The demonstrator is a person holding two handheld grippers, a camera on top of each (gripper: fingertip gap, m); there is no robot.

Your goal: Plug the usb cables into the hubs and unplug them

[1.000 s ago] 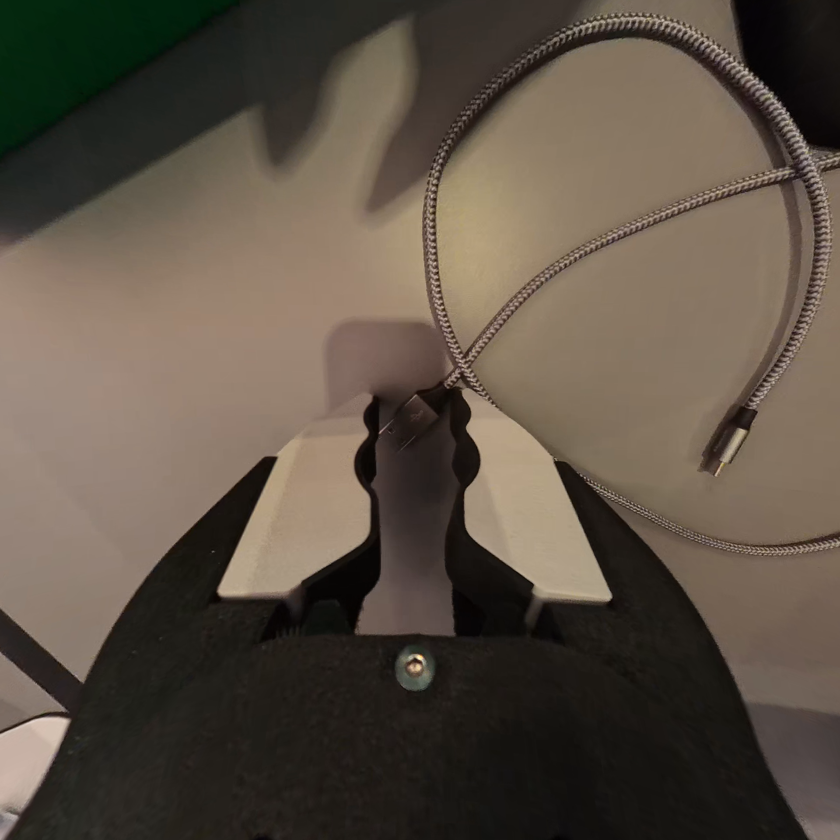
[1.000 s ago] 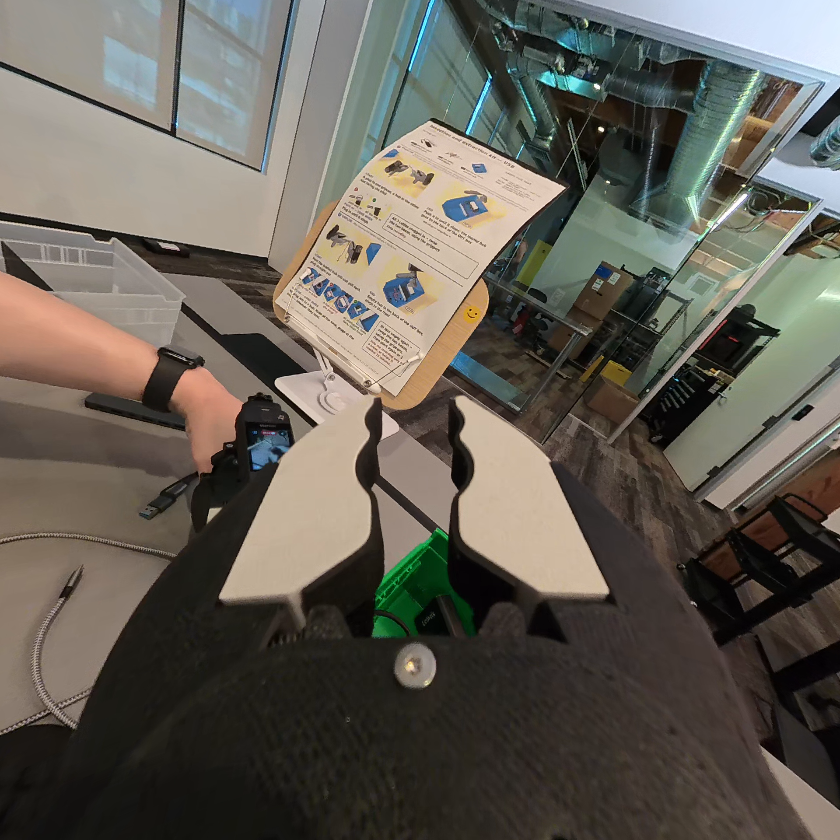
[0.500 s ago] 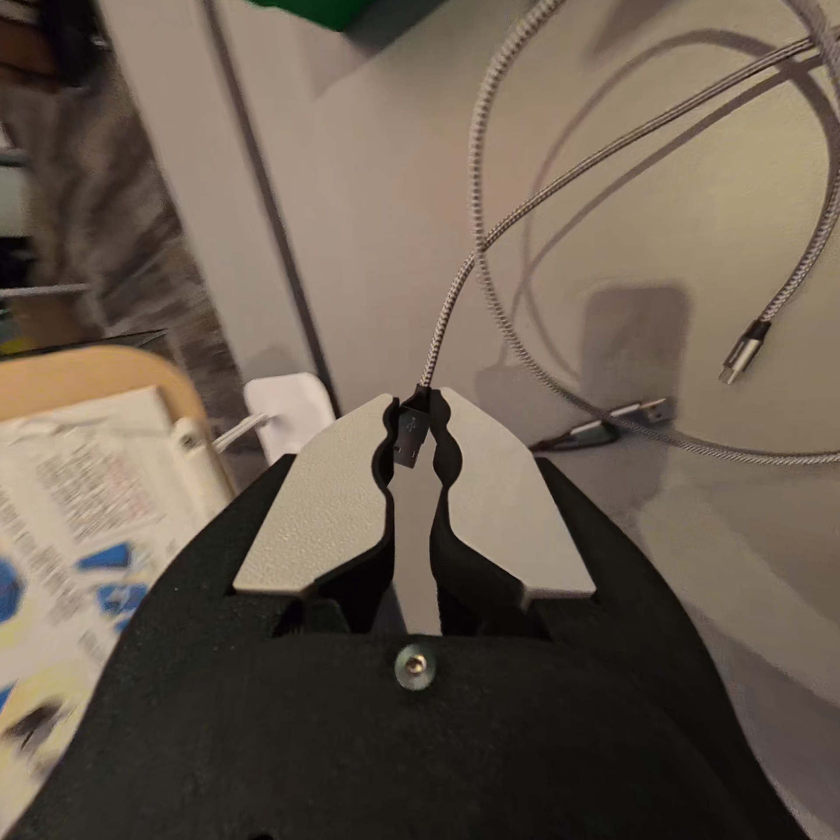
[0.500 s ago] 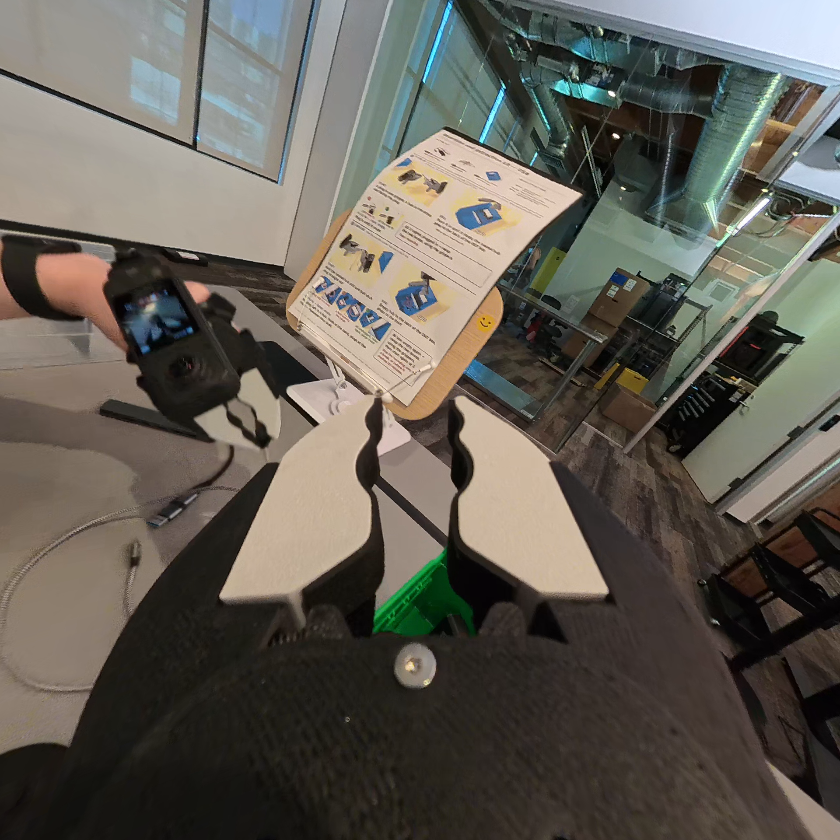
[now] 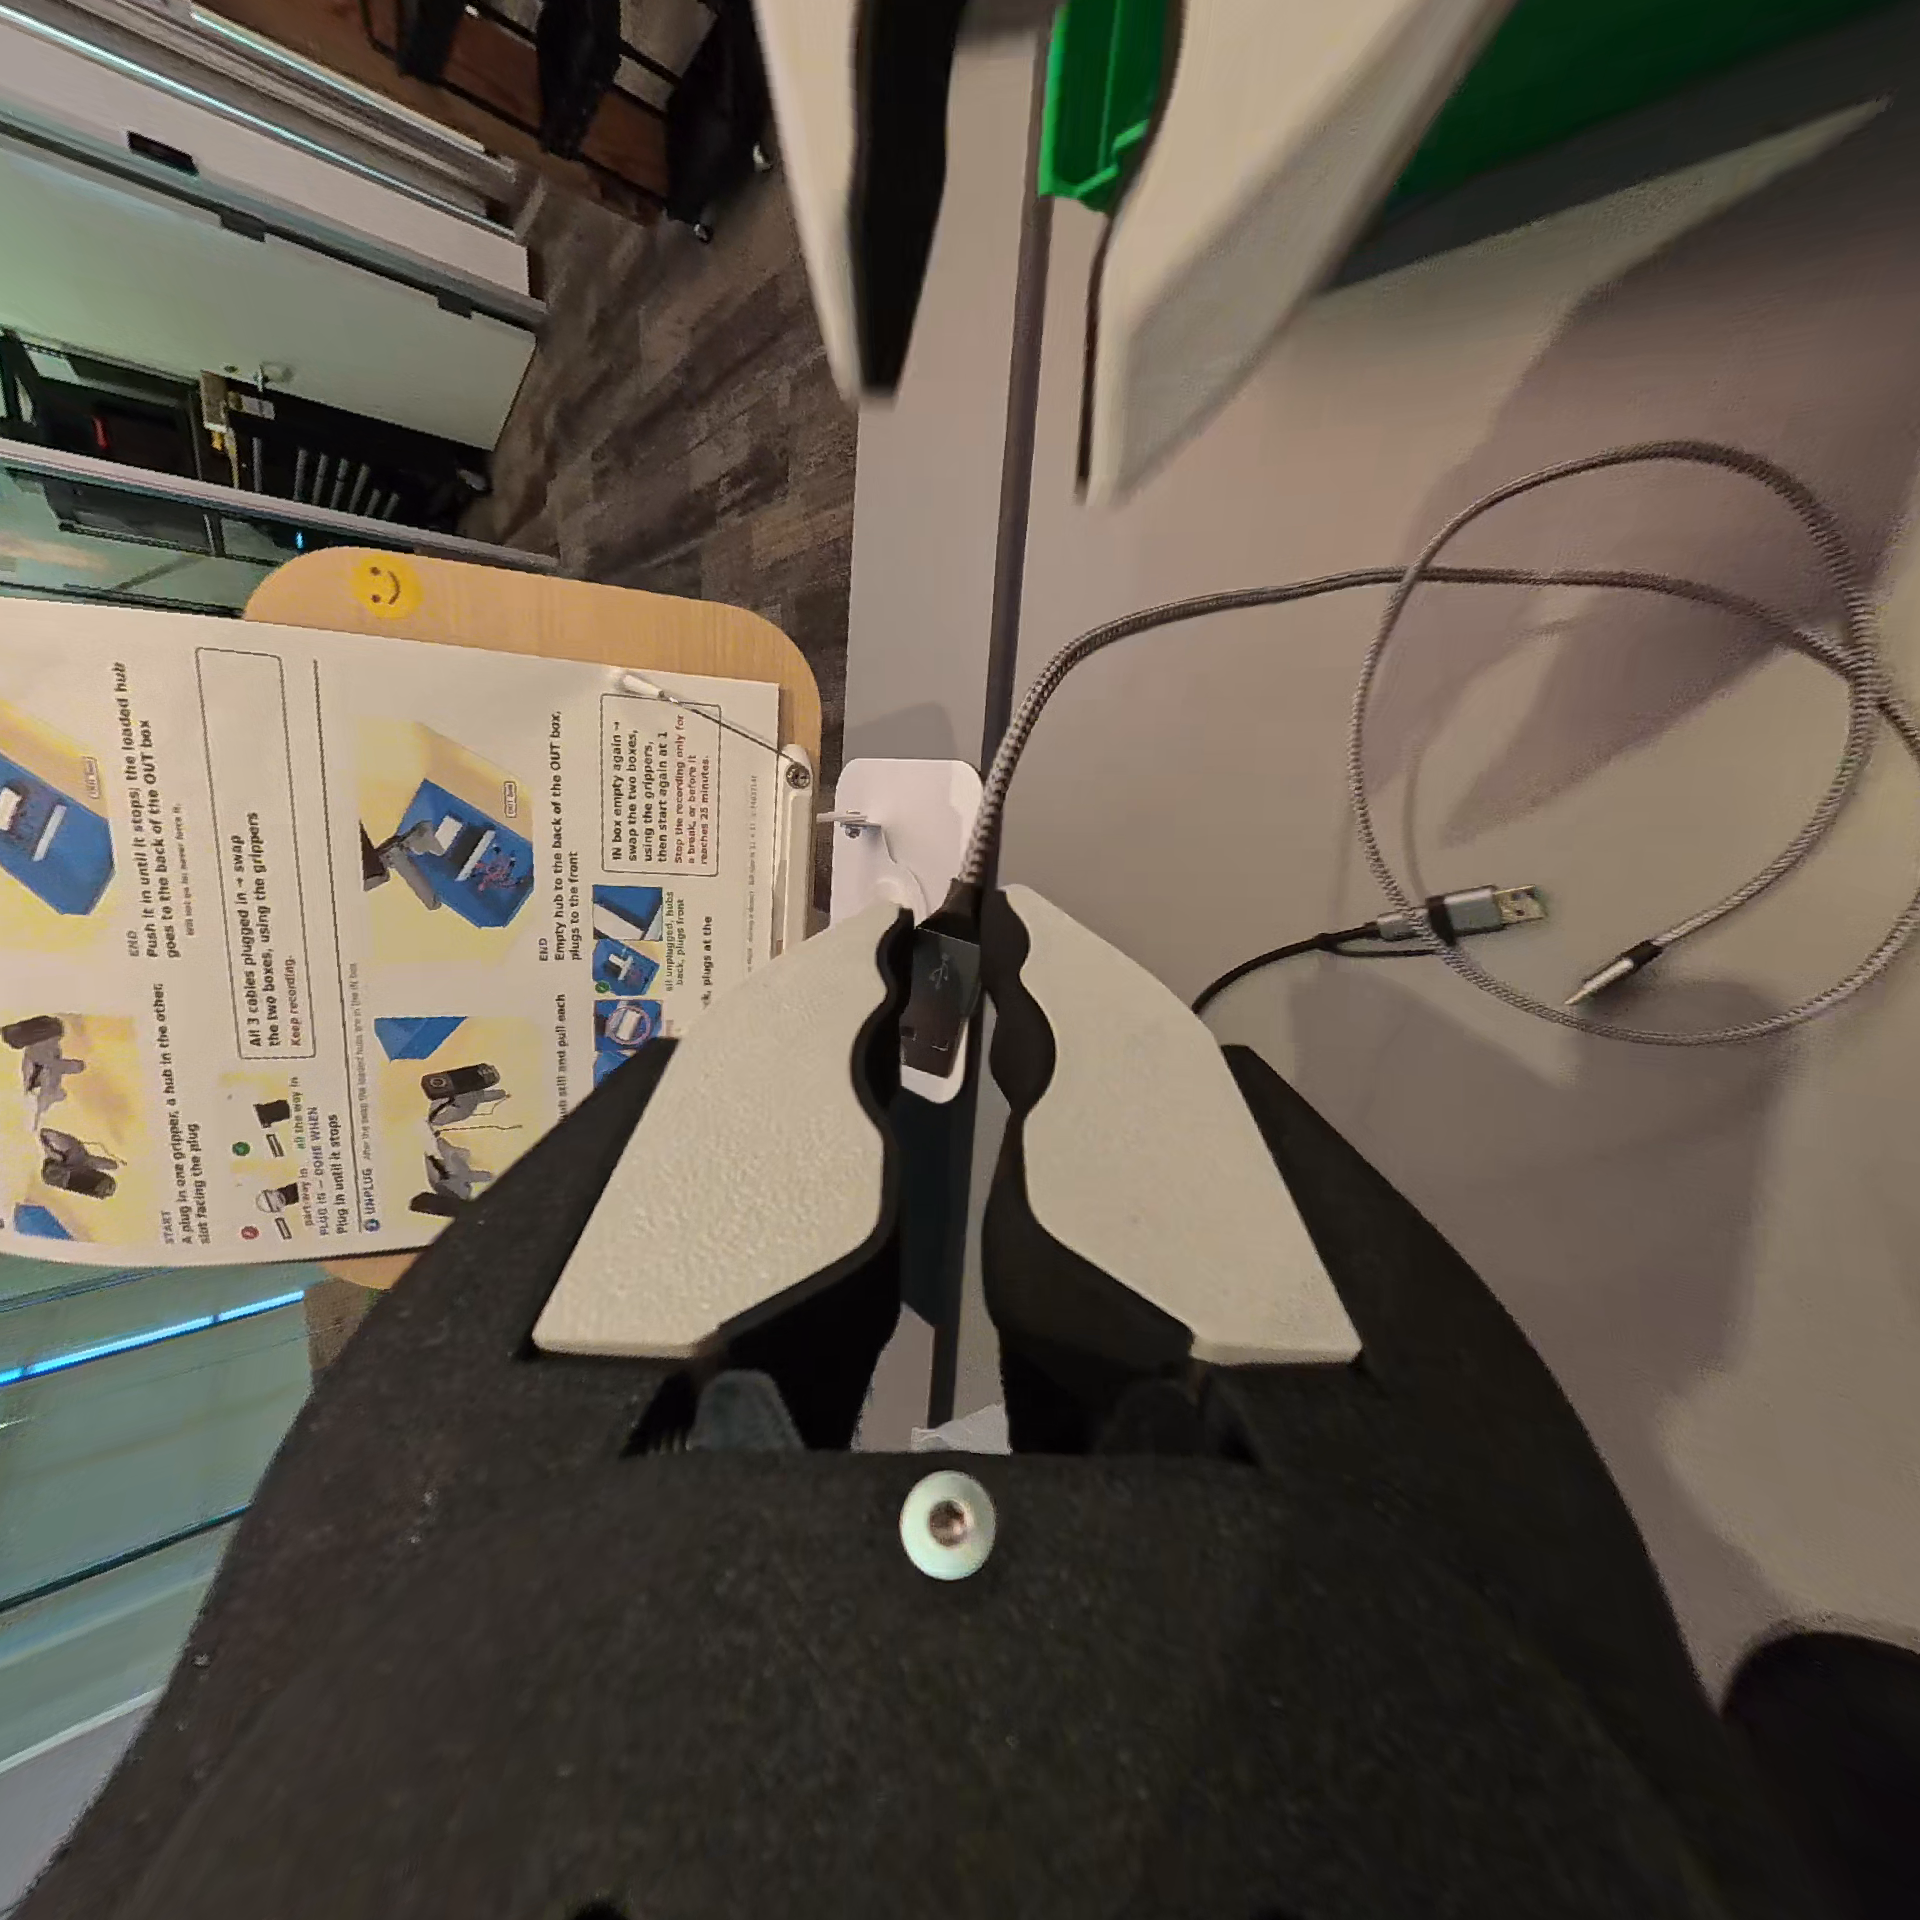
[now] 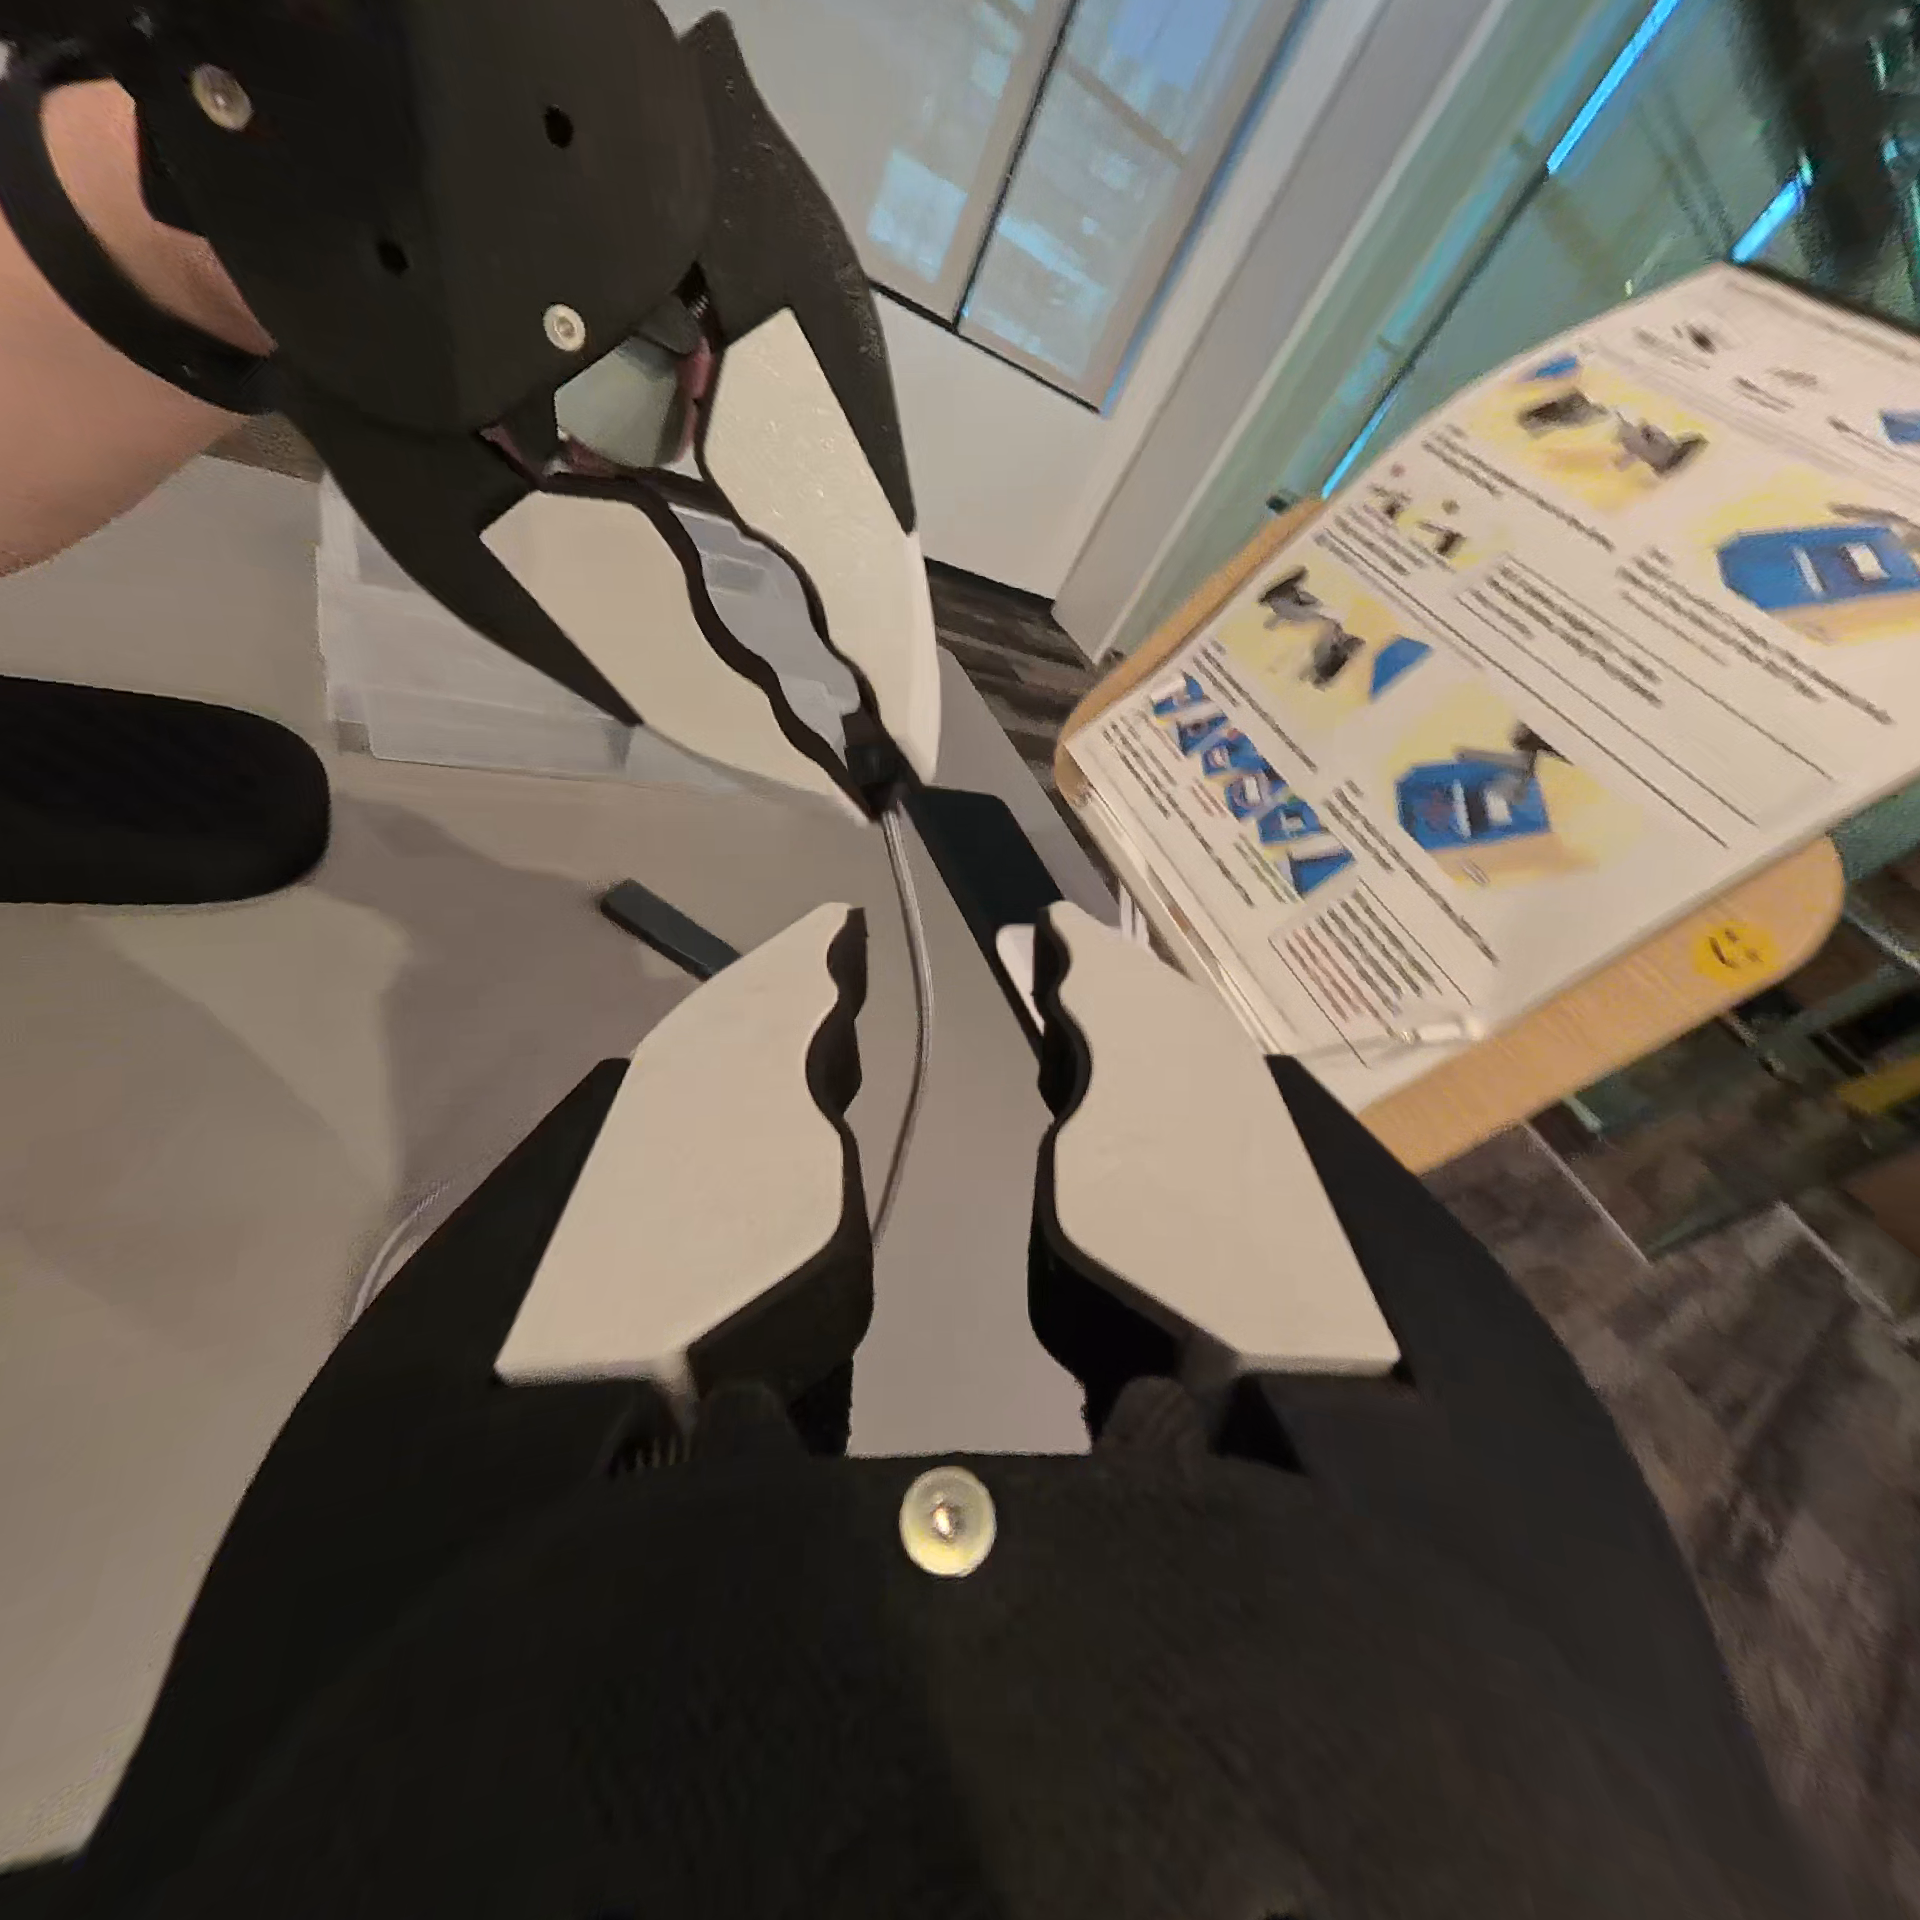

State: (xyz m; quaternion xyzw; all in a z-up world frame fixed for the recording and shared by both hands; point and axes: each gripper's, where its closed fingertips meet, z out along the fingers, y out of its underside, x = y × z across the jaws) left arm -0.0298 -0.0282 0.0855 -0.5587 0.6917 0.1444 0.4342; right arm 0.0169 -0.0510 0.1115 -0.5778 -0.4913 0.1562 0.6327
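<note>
Left wrist view: the left gripper point(image 5: 943, 971) pinches a black USB plug point(image 5: 937, 1000) at its fingertips; the braided cable point(image 5: 1049, 675) runs ahead and right across the grey surface point(image 5: 1455, 1195).

Right wrist view: the right gripper point(image 6: 948, 940) gapes empty, the cable passing between its fingers; the left gripper is just ahead.

A black USB plug point(image 5: 938, 995) is sitting pinched between the fingertips of the left gripper point(image 5: 943, 971), its grey braided cable point(image 5: 1621, 582) trailing down to loop on the grey table point(image 5: 1455, 1247). A second, grey plug point(image 5: 1475, 912) on a black cord is lying free beside that loop.
</note>
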